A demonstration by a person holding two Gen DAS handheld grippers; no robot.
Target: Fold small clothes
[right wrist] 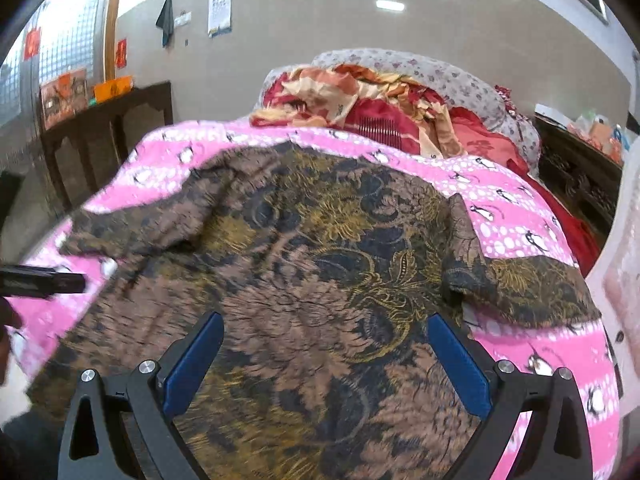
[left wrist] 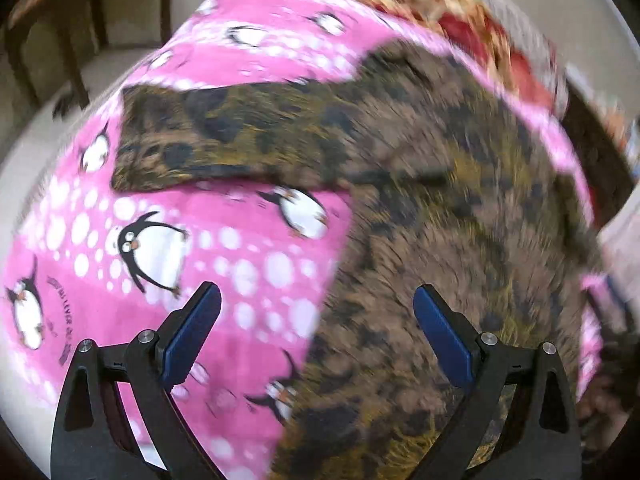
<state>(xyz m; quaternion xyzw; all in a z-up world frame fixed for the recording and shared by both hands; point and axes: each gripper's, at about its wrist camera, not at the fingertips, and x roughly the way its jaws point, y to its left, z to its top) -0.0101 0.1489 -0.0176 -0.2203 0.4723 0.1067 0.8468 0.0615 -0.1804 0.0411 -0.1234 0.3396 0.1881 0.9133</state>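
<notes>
**Patterned top lies spread, a sleeve off to each side**

Across the middle of both frames lies the pink penguin-print blanket [right wrist: 520, 216], covering the bed, and spread flat on it is the task's garment, a brown, gold and black patterned top [right wrist: 312, 264]. In the right wrist view its body fills the centre and runs from the lower edge up toward the bedding pile [right wrist: 384, 100] at the top, so its long axis looks roughly in line with the gripper's forward direction. One sleeve [right wrist: 528, 284] reaches toward the right edge of that frame; the other sleeve [left wrist: 192, 140] shows in the left wrist view, stretching toward the upper left.

The right gripper [right wrist: 326, 356] hovers over the lower body of the top, jaws wide apart, holding nothing. The left gripper [left wrist: 316, 332] is likewise spread and empty, straddling the garment's left edge where cloth meets blanket; the view is motion-blurred.

Judging from this, each sleeve lies up and outward from its own side's gripper. The left gripper seems nearer a cloth edge, the right one sits over mid-fabric.
</notes>
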